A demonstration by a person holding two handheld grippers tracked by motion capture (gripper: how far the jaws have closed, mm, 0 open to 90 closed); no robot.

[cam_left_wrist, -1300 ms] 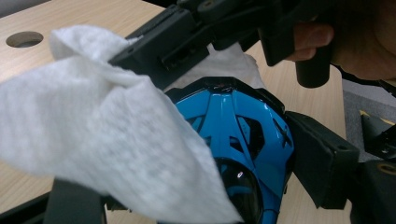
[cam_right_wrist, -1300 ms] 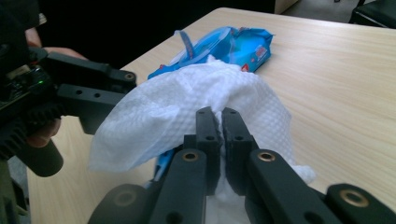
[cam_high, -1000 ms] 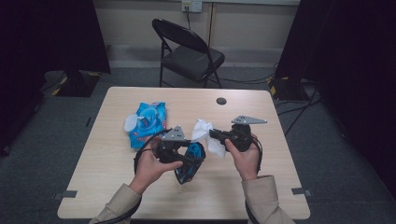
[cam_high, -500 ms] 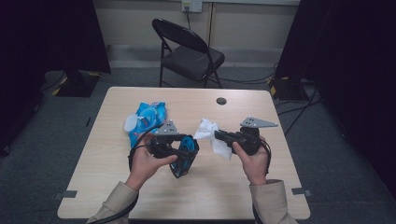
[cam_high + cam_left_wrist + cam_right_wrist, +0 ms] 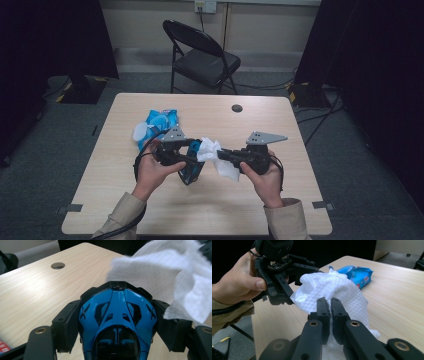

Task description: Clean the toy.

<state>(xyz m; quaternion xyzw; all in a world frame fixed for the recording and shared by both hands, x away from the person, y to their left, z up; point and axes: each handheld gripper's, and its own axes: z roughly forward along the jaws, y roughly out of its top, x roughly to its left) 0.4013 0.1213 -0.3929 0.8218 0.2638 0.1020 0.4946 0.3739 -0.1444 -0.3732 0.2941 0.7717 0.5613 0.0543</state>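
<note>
With the left gripper (image 5: 192, 157), clamping a blue-and-black plastic toy (image 5: 117, 312) by its flanks, one black pad pressed to each side, just left of centre in the high view and above the table (image 5: 250, 205). With the right gripper (image 5: 330, 302), pinching a crumpled white wet wipe (image 5: 337, 287) between jaws drawn almost together, just right of centre in that same view.

Half a second ago: held apart, with bare wood between wipe and toy. Now: brought together again, the wipe's bunched end laid against the toy's far tip, seen at the upper right of the left gripper view as white cloth (image 5: 162, 272) touching the black nose. A full second ago: likewise in contact. So, judged from that: stroke, lift off, return, and most likely wiping in repeated passes rather than one sweep.

Meaning for the work: cleaning under way, not finished. Next, probably dragging the wipe along the blue shell while keeping the left grip firm. Worth watching: the loose tail of the wipe (image 5: 227, 172) hanging below the right jaws, liable to snag or slip free.

Resting untouched at the upper left of the tabletop: the blue wipes pack (image 5: 160, 122).
</note>
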